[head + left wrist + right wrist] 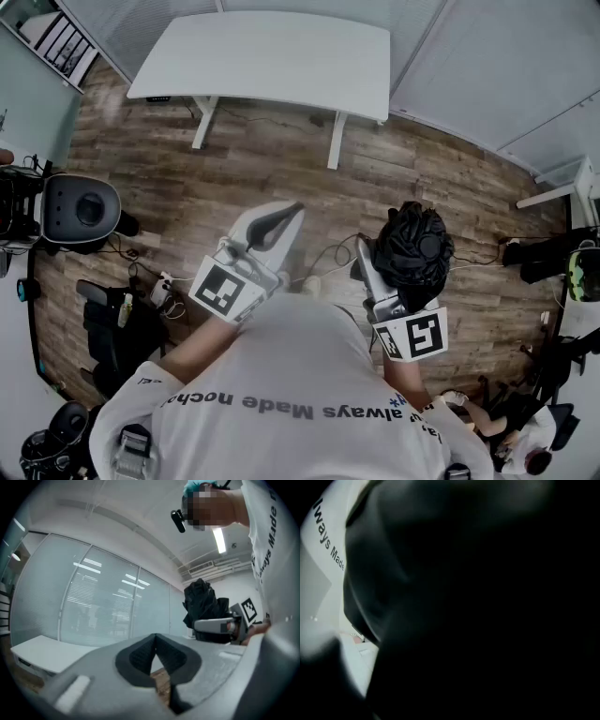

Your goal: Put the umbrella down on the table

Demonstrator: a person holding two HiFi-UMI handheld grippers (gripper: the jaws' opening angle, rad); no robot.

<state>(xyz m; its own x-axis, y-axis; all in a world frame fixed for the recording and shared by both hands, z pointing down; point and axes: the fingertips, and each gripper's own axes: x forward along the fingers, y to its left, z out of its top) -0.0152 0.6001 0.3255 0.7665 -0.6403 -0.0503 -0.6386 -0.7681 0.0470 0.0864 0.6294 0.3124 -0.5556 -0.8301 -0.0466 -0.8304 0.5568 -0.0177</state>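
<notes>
Status: right tongs (384, 277) clamped on umbrella (414, 246), left tongs (277, 220) together, empty. I'd carry level to far counter (272, 56), lay flat.

White short-sleeved T-shirt (300, 375), dark lettering across the front. Small black device (177, 521) worn at the head. Left tongs (274, 225): pale grey moulded shell, black ribbed pads (138, 656). Left cube (228, 289): white, with a black square marker. Right tongs (398, 258): same grey. Right cube (419, 336): same marker style.
</notes>
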